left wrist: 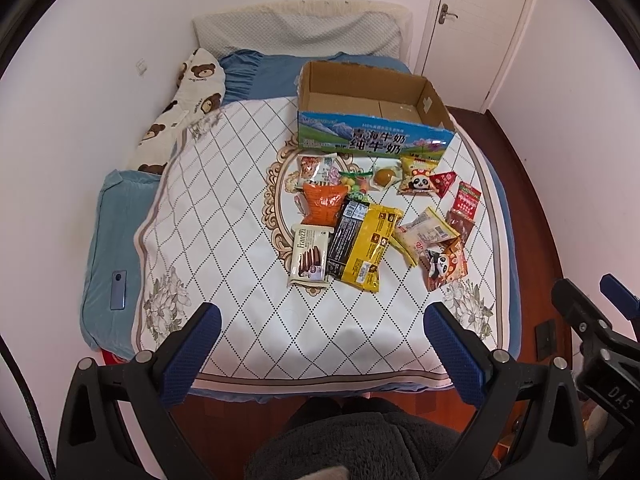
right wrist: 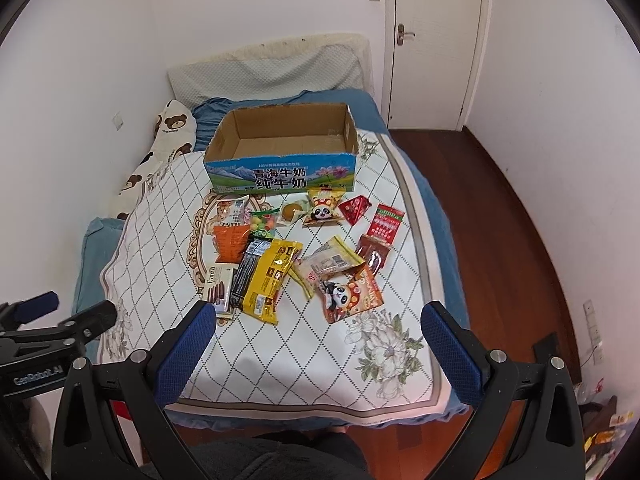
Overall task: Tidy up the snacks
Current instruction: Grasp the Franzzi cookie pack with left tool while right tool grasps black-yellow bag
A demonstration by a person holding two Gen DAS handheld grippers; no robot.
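An empty cardboard milk box point(left wrist: 372, 120) point(right wrist: 280, 160) stands open on the bed's far half. In front of it lie several snack packs: a yellow-black bag point(left wrist: 366, 246) point(right wrist: 272, 276), a white Franzzi biscuit pack point(left wrist: 310, 256) point(right wrist: 220, 284), an orange bag point(left wrist: 322, 202) point(right wrist: 228, 242), panda packs point(left wrist: 444, 266) point(right wrist: 350, 292) and red sachets point(left wrist: 466, 200) point(right wrist: 384, 220). My left gripper point(left wrist: 322, 316) is open and empty above the bed's near edge. My right gripper point(right wrist: 320, 314) is open and empty beside it; it also shows in the left wrist view point(left wrist: 592, 308).
The bed has a white diamond-pattern cover point(left wrist: 224, 240) point(right wrist: 280, 352). A bear-print pillow point(left wrist: 188, 100) and a blue pillow with a phone point(left wrist: 119, 284) lie along the left wall. Wooden floor point(right wrist: 500, 240) and a closed door point(right wrist: 436, 40) are at the right.
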